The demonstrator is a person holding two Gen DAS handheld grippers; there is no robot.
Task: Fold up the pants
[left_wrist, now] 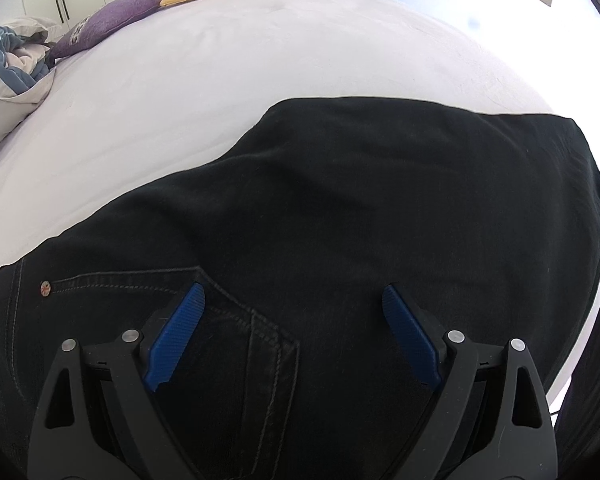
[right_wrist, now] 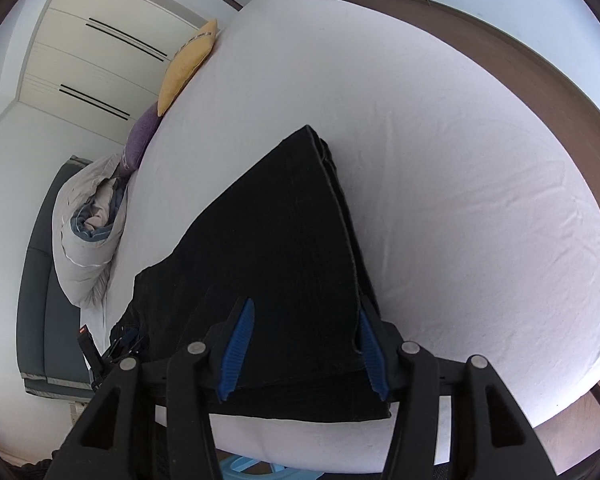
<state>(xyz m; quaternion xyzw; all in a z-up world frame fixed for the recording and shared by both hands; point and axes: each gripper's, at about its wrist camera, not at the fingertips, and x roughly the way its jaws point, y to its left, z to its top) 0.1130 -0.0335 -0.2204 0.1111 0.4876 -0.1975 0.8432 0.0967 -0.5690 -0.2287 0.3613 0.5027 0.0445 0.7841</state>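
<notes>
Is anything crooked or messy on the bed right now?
Nothing odd with the pants: they lie folded lengthwise, edges roughly aligned. Only the duvet is bunched up at the bed's edge, beside the cushions.

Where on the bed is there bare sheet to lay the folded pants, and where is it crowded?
Bare sheet spreads beyond and right of the black pants, out to the bed frame. The left edge is crowded: yellow pillow, purple pillow and bundled duvet.
</notes>
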